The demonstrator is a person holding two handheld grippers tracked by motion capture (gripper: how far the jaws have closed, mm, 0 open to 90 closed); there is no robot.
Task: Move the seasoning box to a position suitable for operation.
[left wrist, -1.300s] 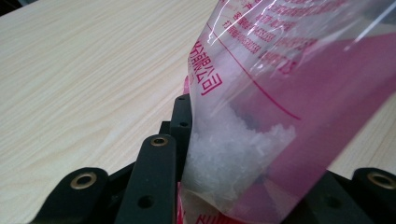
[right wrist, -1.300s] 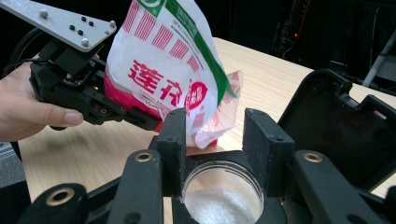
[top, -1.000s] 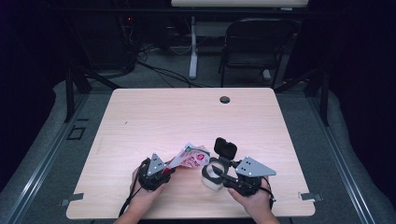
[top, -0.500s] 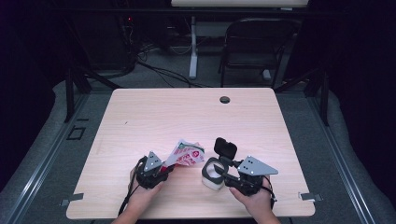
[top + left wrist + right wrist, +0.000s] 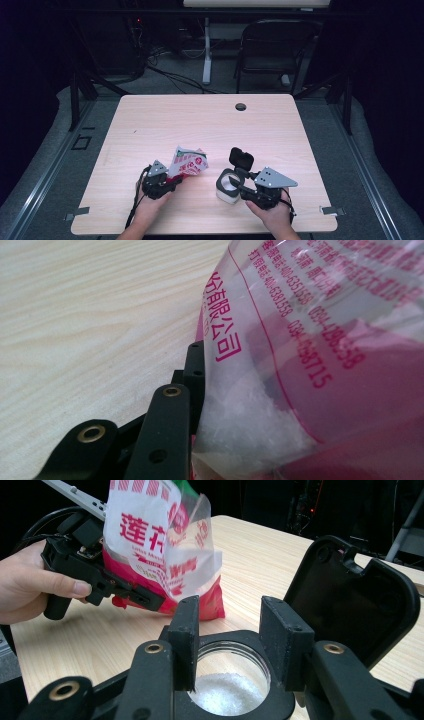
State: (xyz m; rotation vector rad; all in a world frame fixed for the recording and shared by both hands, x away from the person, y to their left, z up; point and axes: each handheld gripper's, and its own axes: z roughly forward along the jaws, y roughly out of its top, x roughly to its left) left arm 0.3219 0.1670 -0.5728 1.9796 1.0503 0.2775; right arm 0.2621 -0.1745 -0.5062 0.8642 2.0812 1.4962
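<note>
Red-and-white bag [image 5: 189, 161] now farther from jar [image 5: 227, 186], clamped in left hand-held gripper [image 5: 167, 177]; right hand-held gripper [image 5: 239, 185] gripping jar.

1 bag [image 5: 188, 161] of white crystals, 1 open jar [image 5: 227, 186] with 1 black flip lid [image 5: 241, 158], 2 grippers: left gripper [image 5: 167, 181], right gripper [image 5: 239, 186], 1 table [image 5: 210, 125], 1 chair [image 5: 274, 50] behind.

The bag [image 5: 189, 161] sits in my left claw [image 5: 170, 181], left of the jar [image 5: 227, 186]. My right claw [image 5: 239, 186] is at the jar, near the counter's [image 5: 200, 120] near edge.
</note>
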